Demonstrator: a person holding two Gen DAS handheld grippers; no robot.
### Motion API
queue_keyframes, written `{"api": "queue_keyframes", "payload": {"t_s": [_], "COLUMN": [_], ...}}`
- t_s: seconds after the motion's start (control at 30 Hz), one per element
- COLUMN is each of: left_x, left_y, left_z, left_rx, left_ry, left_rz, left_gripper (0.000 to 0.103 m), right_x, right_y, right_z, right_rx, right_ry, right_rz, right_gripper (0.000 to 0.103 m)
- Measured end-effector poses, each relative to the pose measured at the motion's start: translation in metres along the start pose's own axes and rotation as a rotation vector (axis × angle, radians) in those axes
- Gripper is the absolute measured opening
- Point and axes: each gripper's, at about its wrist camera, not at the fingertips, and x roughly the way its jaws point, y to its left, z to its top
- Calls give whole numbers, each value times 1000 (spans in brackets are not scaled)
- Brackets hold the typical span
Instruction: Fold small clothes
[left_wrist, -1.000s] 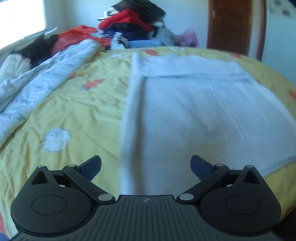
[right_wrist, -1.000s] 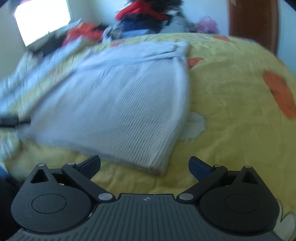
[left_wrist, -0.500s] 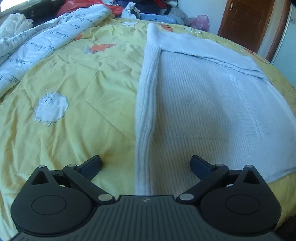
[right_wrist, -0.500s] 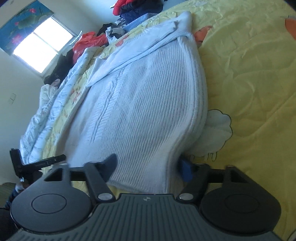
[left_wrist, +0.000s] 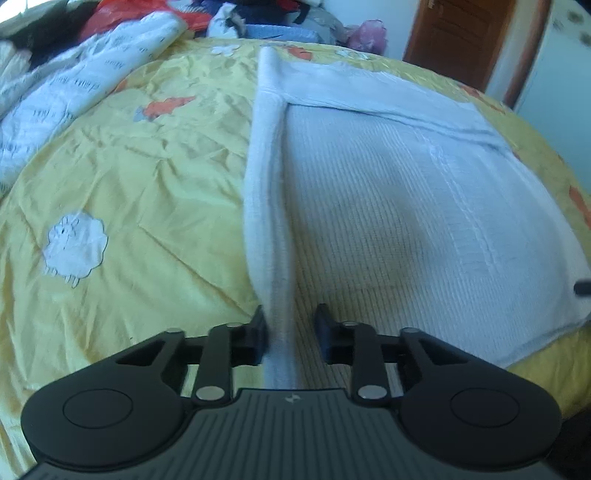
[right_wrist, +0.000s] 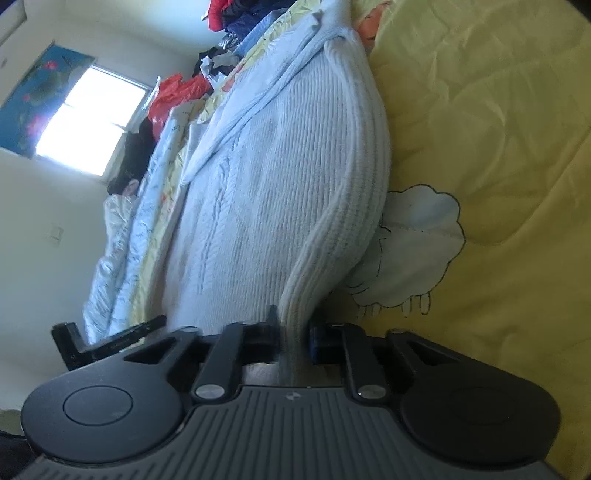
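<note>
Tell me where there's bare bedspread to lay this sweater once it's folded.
Bare yellow bedspread lies left of the white sweater, between it and the printed white quilt. More lies right of the sweater around the sheep print. The head of the bed is crowded with the clothes pile. Both grippers, left and right, hold sweater edges.

On my left feed I see a bed under a yellow sheet (left_wrist: 155, 206) with a white sheep print (left_wrist: 75, 246) at near left and an orange print (left_wrist: 166, 105) farther off, while a white quilt with dark lettering (left_wrist: 70, 92) lies bunched along the far left. A pile of clothes (left_wrist: 258, 14) sits at the far edge, a pink bag (left_wrist: 367, 35) beside it and a brown wooden door (left_wrist: 461, 40) at far right. My right feed, rolled sideways, shows a bright window (right_wrist: 90, 122) with a blue patterned curtain (right_wrist: 33, 107), another sheep print (right_wrist: 410, 251) on the sheet and a red garment (right_wrist: 177, 92) near the window.
</note>
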Motion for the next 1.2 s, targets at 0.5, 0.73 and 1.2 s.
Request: {"api": "queue_keyframes", "payload": {"t_s": [0.5, 0.73, 1.2], "left_x": [-20, 19, 191], "left_y": [57, 48, 28], "left_z": [84, 181, 365], "left_rx": [-307, -281, -234], "left_ry": [-119, -174, -213], "left_rz": [-195, -235, -46], "left_gripper": [12, 11, 12], "right_x": [-38, -23, 101], "right_y": [36, 37, -2], "right_z": [55, 144, 366], "right_rx": [-68, -97, 47], "right_ry": [-158, -292, -376], "right_rz": [228, 281, 101], "right_gripper": [16, 16, 16]}}
